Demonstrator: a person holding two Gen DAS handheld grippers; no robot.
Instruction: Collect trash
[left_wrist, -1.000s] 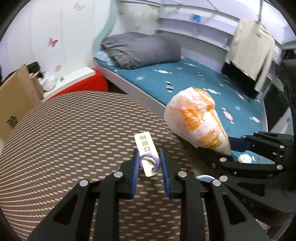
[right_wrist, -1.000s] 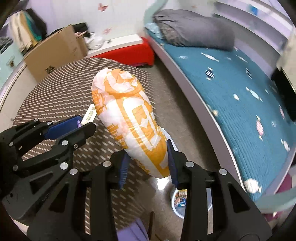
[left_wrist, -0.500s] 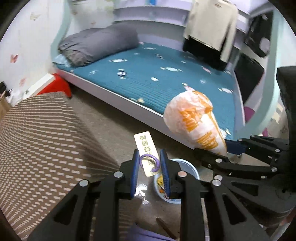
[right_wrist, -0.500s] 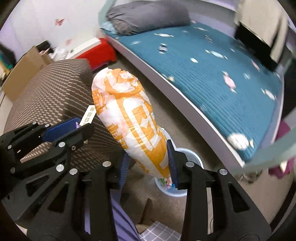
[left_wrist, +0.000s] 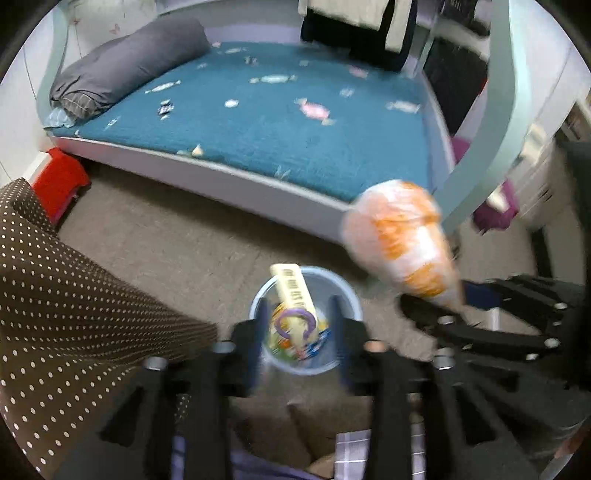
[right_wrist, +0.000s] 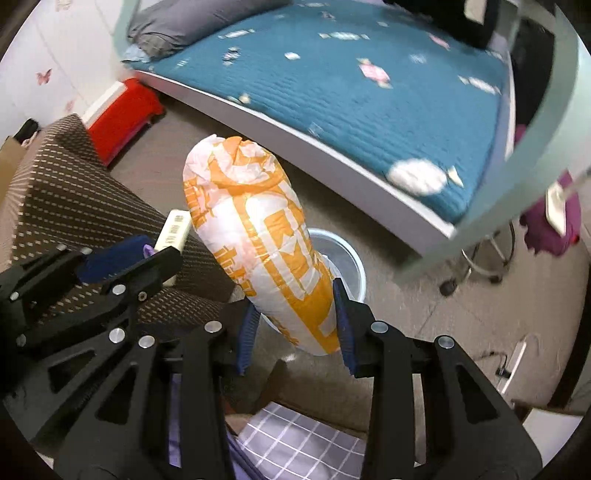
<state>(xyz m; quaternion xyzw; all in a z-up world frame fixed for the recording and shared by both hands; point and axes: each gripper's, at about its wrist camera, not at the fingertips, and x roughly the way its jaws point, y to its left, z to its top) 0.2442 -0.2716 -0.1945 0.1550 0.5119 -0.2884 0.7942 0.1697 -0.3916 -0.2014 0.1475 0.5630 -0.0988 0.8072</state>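
**Both grippers over the bin**

The left gripper (left_wrist: 298, 321) hung above the pale blue waste bin (left_wrist: 258, 301) on the floor, its jaws having just been opening. They stood spread, and the yellow tag with its purple ring (left_wrist: 295, 299) lay loose between them, the pads clear of it, over the bin's mouth. The bin already held colourful wrappers.

The right gripper (right_wrist: 295, 328) was pinching the narrow end of the orange-and-white plastic bag (right_wrist: 255, 225), which stood out along the fingers above the bin's rim (right_wrist: 354, 258). A brown dotted counter (left_wrist: 66, 295) lay to the left, and a bed with a teal cover (left_wrist: 280, 122) ran behind the bin.
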